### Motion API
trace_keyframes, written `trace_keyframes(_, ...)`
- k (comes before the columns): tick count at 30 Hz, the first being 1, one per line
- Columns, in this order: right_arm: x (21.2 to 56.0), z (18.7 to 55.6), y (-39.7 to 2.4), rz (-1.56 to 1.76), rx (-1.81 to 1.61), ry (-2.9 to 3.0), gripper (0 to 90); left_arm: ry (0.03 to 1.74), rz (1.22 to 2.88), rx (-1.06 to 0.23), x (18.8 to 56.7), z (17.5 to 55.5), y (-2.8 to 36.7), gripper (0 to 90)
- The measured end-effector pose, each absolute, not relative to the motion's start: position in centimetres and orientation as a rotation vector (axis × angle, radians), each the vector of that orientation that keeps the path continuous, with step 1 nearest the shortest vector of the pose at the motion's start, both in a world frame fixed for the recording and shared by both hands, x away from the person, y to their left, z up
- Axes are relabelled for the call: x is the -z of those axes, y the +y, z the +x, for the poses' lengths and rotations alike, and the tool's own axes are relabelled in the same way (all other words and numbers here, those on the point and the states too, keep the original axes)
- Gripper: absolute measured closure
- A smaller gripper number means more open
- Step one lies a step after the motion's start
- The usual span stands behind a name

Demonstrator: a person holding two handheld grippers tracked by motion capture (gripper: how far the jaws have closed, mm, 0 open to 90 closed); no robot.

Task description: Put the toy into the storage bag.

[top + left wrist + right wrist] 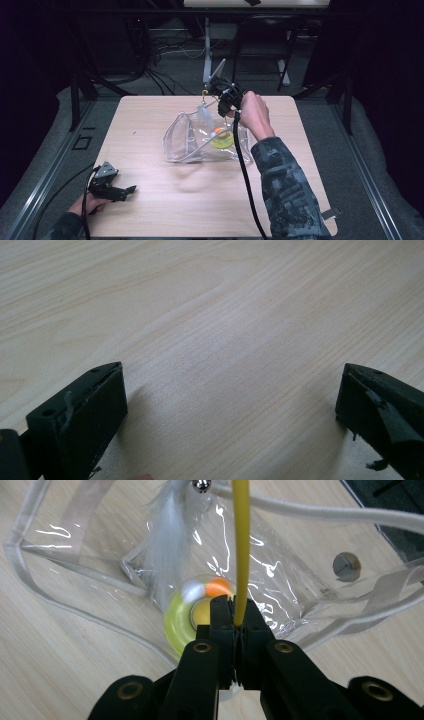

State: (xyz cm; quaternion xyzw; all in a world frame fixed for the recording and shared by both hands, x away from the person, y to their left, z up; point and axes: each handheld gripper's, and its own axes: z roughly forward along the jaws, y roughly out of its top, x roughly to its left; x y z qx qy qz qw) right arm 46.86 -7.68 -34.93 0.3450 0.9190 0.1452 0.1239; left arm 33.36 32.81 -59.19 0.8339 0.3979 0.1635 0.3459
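A clear plastic bag (187, 142) lies mid-table with its white-edged mouth towards the left. Inside it sits a yellow ring toy (222, 140) with an orange ball (218, 586). Above the bag's far right corner, my right gripper (224, 104) is shut on a thin yellow rod (241, 550). In the right gripper view (234, 605), the rod runs up from the jaws over the bag (285, 570). A white feather (167, 535) and a small metal bell (202, 485) hang at the rod's far end. My left gripper (127, 190) rests open near the front left corner, its jaws wide apart over bare wood (232, 405).
The wooden table (150, 210) is bare in front of the bag and on its left side. The right gripper's black cable (245, 175) trails across the table towards the near edge. The bag has a round metal snap (346, 565). Dark floor, cables and a stand lie beyond the far edge.
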Motion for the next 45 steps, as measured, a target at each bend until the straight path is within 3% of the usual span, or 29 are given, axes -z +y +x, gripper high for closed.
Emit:
trace_keyframes(17,38.6,46.6,-8.2,1.032,-0.347,2.693,87.7,1.033,2.164,-0.425,59.2,33.4,32.8,0.0)
trace_keyframes(38,39.6,46.6,-8.1,1.055,-0.296,2.709,86.5,1.035,2.155,-0.435,59.3,33.4,32.8,0.0)
trace_keyframes(45,38.6,46.3,-8.5,1.054,-0.374,2.682,76.4,1.035,2.156,-0.435,59.3,33.4,32.8,0.0)
